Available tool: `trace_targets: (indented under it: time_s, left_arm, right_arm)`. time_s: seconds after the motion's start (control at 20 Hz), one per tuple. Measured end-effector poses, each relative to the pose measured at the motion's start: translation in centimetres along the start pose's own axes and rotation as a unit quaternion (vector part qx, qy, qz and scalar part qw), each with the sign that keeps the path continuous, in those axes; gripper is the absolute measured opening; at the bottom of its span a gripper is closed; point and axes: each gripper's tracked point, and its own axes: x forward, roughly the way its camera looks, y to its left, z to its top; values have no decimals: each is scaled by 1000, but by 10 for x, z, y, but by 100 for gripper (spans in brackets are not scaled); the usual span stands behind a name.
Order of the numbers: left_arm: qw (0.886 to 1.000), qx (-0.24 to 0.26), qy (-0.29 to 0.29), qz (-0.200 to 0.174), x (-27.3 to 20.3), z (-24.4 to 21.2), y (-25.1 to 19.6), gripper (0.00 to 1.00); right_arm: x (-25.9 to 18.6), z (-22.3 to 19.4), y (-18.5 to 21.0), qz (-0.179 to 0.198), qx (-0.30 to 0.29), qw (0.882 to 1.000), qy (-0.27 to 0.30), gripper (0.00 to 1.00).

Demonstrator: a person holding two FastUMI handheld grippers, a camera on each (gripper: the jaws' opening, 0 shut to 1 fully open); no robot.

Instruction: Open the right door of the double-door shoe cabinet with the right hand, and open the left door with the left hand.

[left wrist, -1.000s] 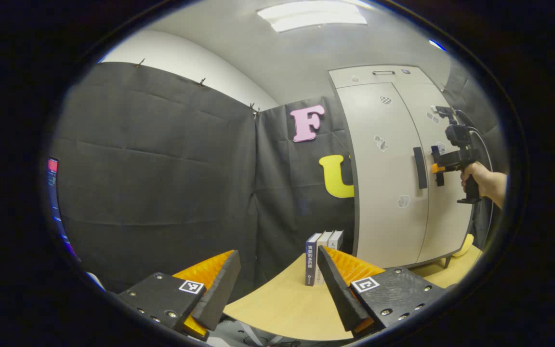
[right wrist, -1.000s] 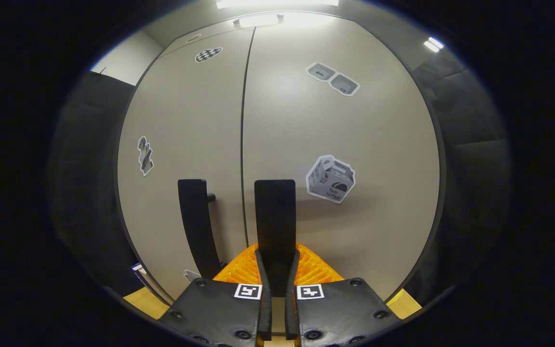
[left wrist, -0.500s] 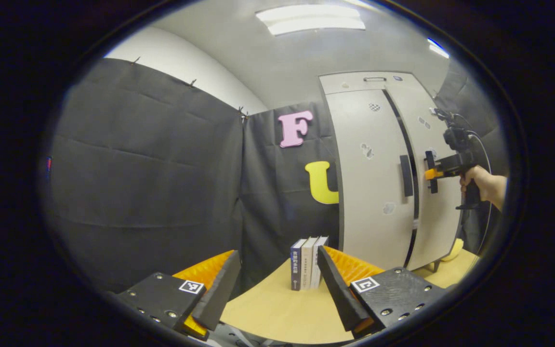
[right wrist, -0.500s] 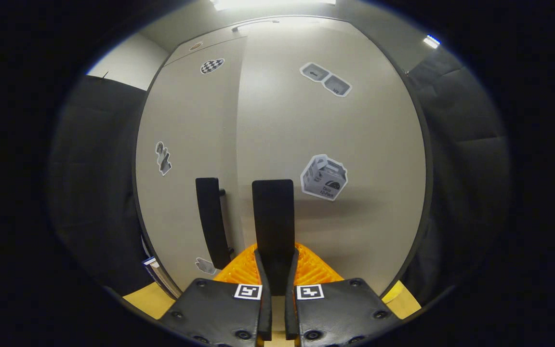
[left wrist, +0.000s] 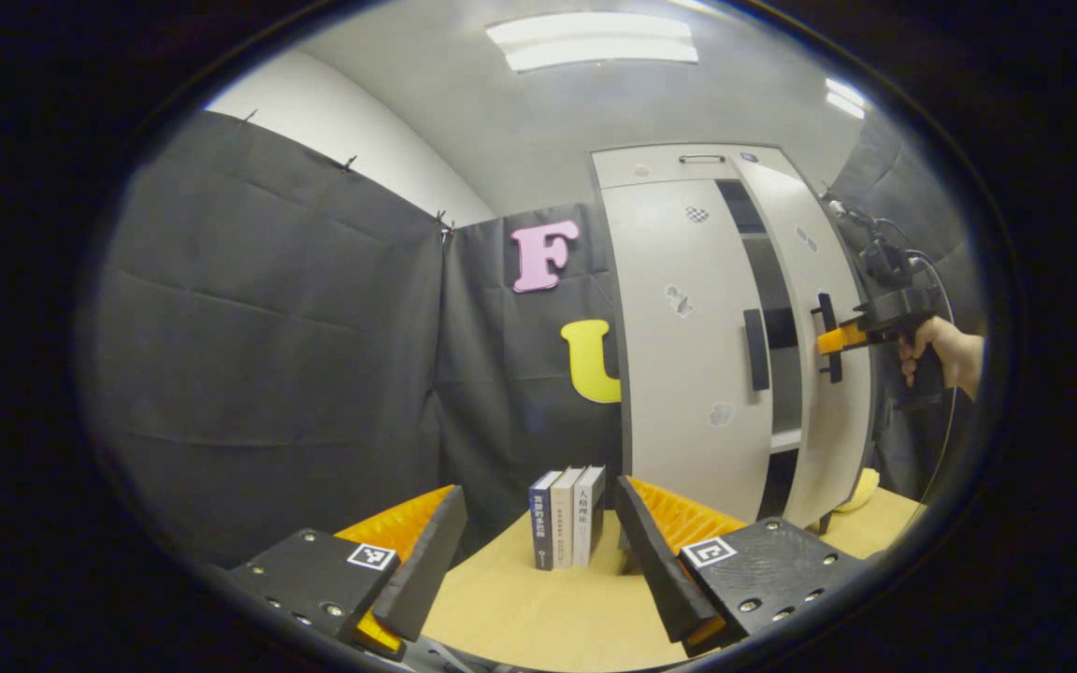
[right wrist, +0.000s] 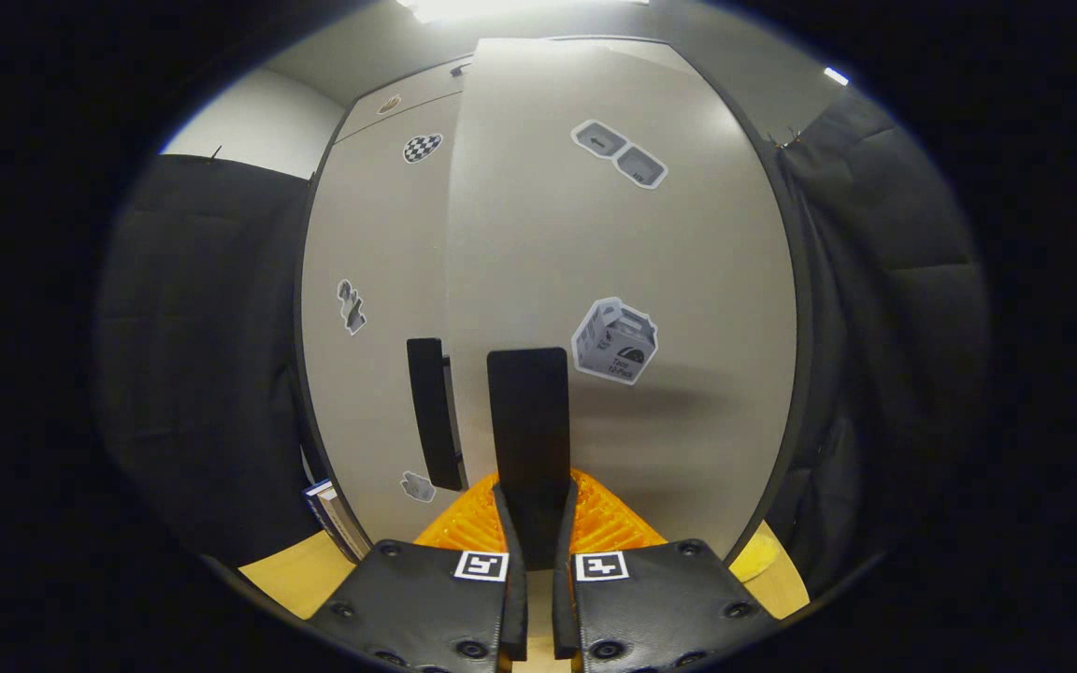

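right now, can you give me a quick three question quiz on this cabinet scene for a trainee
1. True or false: the right door of the cabinet stands partly open.
2. What is the right gripper clamped on? A) the left door's handle B) the right door's handle C) a book
3. Fill in: the left gripper is ____ and holds nothing, hanging over the table near the books.

Key
1. True; dark shelves show between it and the closed left door.
2. B
3. open
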Motion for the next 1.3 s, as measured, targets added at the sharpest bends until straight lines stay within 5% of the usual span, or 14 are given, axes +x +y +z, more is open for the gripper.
trace_targets:
  time_s: [0.6,1.3]
  left_arm:
    - [1000,-1,-7,-27,7,3,-24,95]
    - [998,-13,-2,-69,17,-4,-68,95]
  right_arm:
    - [-14,-2,-11,27,-2,1000,4,12]
    - [-35,-3,-32,15,-14,1000,5,12]
